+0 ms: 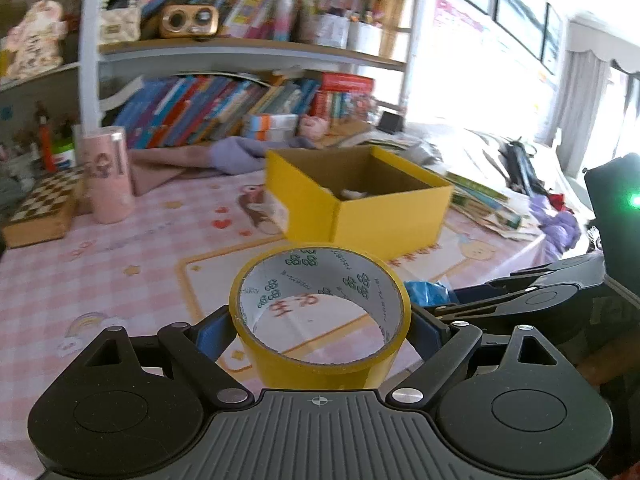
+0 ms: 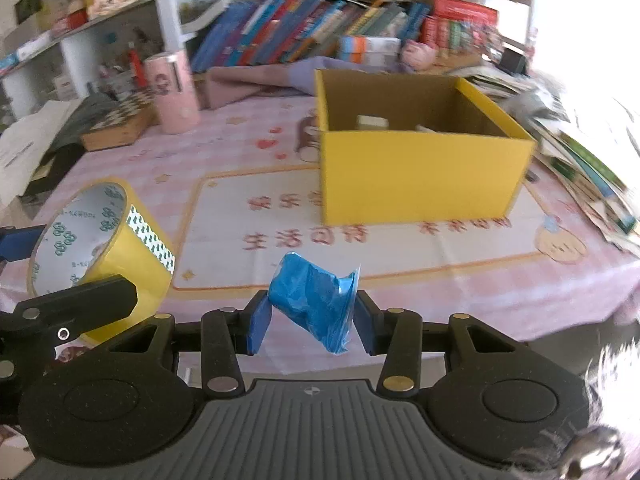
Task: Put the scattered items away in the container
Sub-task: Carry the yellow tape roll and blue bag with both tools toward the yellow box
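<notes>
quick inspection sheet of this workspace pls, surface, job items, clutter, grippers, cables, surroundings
surface: table under a pink checked cloth with cartoon prints
job's things: yellow tape roll and blue plastic packet both held off the table; yellow box open, some items already inside
clutter: pink tumbler, chessboard box, books stacked right of the box
grippers: left gripper shut on the tape roll; right gripper shut on the packet
cables: nothing seen
surroundings: bookshelf behind, bright window at right

Pink cylindrical tin (image 2: 173, 92), chessboard box (image 2: 120, 122), bookshelf books (image 1: 208, 108), pink checked tablecloth (image 1: 120, 264)
</notes>
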Demonstrator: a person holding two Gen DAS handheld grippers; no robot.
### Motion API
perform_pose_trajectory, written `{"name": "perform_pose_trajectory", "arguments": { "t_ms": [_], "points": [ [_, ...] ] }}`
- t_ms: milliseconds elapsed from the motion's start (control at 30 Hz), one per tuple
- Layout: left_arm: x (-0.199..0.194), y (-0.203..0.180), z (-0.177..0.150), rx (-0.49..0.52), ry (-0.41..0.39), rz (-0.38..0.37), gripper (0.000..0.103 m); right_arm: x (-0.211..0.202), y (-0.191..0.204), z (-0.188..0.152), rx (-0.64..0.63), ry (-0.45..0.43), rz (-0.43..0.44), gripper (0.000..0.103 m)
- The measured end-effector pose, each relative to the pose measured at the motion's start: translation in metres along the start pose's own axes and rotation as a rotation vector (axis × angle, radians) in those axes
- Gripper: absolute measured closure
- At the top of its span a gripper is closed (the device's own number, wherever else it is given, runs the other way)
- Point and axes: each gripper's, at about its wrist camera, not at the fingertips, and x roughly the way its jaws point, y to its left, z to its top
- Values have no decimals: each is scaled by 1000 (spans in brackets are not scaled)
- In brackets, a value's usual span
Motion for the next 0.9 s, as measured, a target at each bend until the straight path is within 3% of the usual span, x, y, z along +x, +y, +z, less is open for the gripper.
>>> {"name": "perform_pose_trajectory", "arguments": {
  "t_ms": [400, 900],
  "points": [
    [25, -32, 11, 69, 17, -109, 12, -12, -38, -8, 85, 2, -87, 61],
    [54, -55, 28, 106, 18, -170, 12, -11, -70, 2, 120, 1, -134, 61]
  ]
}}
